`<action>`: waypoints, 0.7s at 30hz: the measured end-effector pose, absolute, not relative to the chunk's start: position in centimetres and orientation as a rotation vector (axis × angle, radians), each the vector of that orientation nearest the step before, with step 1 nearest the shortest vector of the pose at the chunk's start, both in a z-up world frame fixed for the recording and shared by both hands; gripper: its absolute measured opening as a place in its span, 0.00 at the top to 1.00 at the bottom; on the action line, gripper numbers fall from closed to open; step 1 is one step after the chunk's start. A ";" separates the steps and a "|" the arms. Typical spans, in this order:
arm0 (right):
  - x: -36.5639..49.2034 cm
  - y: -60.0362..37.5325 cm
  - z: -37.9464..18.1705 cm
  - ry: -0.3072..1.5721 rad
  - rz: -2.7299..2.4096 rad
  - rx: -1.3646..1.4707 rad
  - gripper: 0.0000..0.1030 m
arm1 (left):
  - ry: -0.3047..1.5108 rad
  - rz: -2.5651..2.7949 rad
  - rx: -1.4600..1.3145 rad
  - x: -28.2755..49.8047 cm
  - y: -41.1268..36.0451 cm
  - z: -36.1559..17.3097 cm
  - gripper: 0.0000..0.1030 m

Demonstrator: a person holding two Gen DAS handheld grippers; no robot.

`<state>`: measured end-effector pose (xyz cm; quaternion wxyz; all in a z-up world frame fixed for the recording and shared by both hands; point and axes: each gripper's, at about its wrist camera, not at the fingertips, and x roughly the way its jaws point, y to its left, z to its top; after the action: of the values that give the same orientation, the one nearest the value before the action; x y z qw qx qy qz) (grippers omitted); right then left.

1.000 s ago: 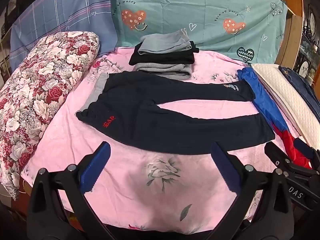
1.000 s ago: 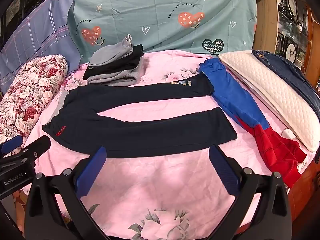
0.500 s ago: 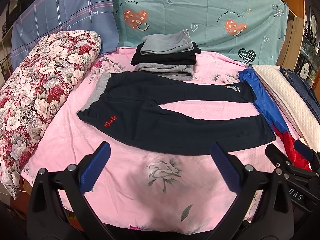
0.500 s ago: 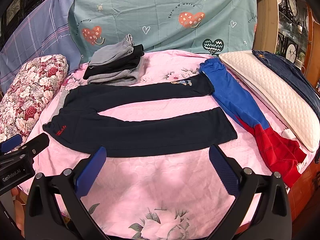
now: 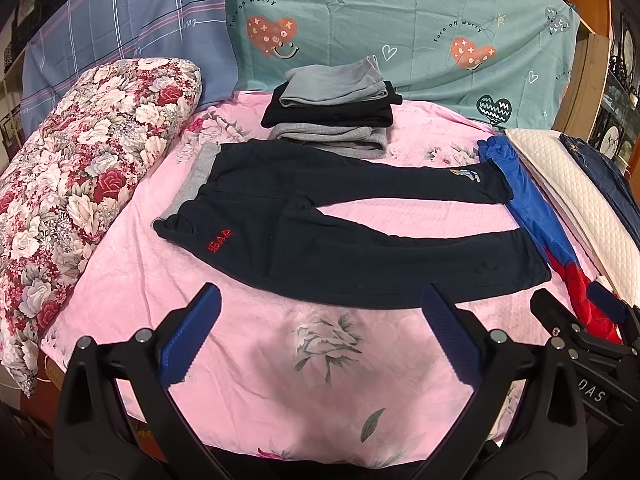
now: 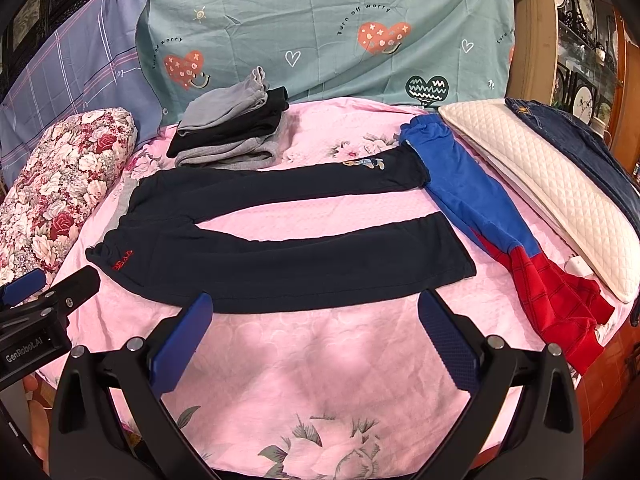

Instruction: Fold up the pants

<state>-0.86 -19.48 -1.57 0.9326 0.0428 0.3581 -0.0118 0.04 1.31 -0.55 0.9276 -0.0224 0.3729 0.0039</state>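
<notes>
Pants [image 5: 320,236], dark navy, lie flat and unfolded on the pink floral sheet [image 5: 280,364], waistband toward the floral pillow [image 5: 76,184], legs spread apart and pointing toward the blue-and-red garment [image 6: 500,232]. Red lettering marks the hip near the waistband; a small printed figure sits near the cuff of the far leg. The far cuff touches the blue end of the blue-and-red garment.

Left gripper [image 5: 320,344]: jaws spread wide, nothing between them, held above bare sheet just short of the near leg's lower edge. No contact with the pants is visible.

Right gripper [image 6: 316,340]: jaws spread wide, holding nothing, positioned above the sheet with the fingertips [image 6: 200,308] at the edge of the near leg. Contact with the fabric cannot be confirmed.

Each gripper shows at the edge of the other's view: the right one at the lower right of the left view, the left one at the lower left of the right view.

Surroundings:
- Folded stack [image 5: 336,108] of grey and black garments, just beyond the waist end of the pants
- Teal heart-print cloth [image 5: 400,28] behind the stack
- White quilted pad [image 6: 552,184] beside the blue-and-red garment, with denim [image 6: 576,140] beyond it
</notes>
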 end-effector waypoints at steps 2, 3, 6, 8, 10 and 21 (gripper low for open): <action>-0.9 -19.5 -1.6 0.732 -0.024 0.088 0.01 | 0.765 0.008 -0.045 0.1 1.3 -0.5 0.02; -0.8 -19.5 -1.6 0.733 -0.024 0.088 0.01 | 0.766 0.007 -0.046 0.1 1.3 -0.6 0.02; -0.8 -19.5 -1.6 0.733 -0.023 0.089 0.01 | 0.766 0.006 -0.044 0.1 1.3 -0.6 0.02; -0.8 -19.5 -1.6 0.734 -0.024 0.088 0.01 | 0.768 0.007 -0.041 0.1 1.2 -0.6 0.02; -0.8 -19.6 -1.7 0.735 -0.023 0.089 0.01 | 0.768 0.006 -0.044 0.0 1.2 -0.7 0.02; -0.9 -19.5 -2.0 0.741 -0.023 0.094 0.01 | 0.769 0.006 -0.043 0.1 1.2 -0.6 0.02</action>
<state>-0.88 -19.52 -1.98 0.9311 0.0459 0.3618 -0.0110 0.12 1.19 -0.65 0.9268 -0.0209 0.3751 0.0029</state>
